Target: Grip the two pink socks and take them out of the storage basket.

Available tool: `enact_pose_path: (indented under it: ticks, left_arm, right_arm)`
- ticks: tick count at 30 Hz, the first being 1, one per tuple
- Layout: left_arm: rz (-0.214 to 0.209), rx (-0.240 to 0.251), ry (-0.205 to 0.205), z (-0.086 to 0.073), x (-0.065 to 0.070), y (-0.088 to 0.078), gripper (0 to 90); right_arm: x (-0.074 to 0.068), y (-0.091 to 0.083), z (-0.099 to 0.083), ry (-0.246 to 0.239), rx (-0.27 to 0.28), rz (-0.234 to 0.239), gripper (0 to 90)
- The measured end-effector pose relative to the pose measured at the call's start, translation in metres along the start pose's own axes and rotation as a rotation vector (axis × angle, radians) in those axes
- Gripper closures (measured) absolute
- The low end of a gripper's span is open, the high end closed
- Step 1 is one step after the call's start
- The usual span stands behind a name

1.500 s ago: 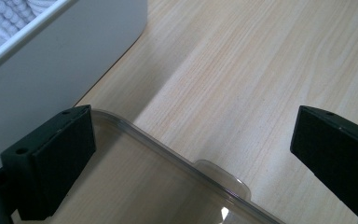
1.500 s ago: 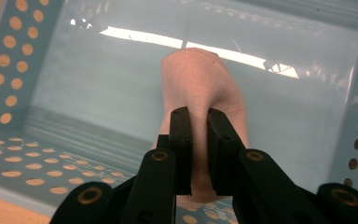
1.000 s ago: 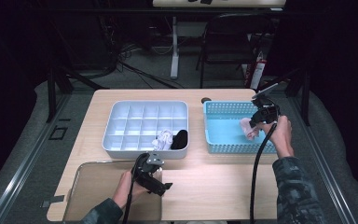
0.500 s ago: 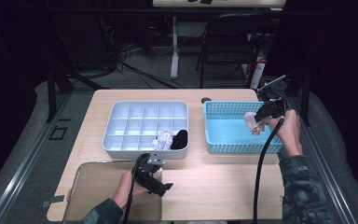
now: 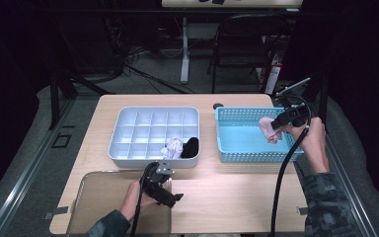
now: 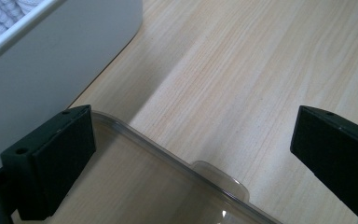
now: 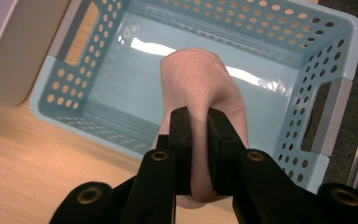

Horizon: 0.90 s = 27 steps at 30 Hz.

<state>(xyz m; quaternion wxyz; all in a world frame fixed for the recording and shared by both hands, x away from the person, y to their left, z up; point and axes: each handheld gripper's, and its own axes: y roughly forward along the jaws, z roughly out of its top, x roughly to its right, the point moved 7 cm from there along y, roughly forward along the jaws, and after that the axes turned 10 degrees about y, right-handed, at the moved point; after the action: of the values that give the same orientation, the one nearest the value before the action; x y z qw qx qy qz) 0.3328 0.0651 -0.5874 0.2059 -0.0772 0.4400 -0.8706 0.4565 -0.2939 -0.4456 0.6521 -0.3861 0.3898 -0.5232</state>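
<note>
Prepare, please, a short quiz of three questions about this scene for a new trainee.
1. True or false: the right gripper is shut on a pink sock.
2. What lies under the pink sock? A) blue basket B) white tray C) clear lid
3. How do the jaws of the left gripper stand?

Key:
1. True.
2. A; the sock hangs above its bare bottom.
3. Wide open, nothing between the pads, above the clear lid's edge on the table.
</note>
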Motion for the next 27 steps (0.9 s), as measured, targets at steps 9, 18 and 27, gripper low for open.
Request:
enact_pose_path:
  ticks: [9,18,27]
  left_arm:
    - [0.0,-0.001,-0.002,0.0,-0.001,0.0,0.1]
    - [0.003,-0.001,-0.001,0.0,-0.001,0.0,0.1]
    - [0.005,0.003,-0.003,0.0,-0.001,0.0,0.1]
  right_arm:
    - [-0.023,-0.015,-0.018,-0.062,0.014,0.042,82.0]
    - [-0.047,-0.019,-0.04,-0.13,0.011,0.072,81.9]
    - [-0.07,-0.006,-0.066,-0.183,-0.002,0.102,81.9]
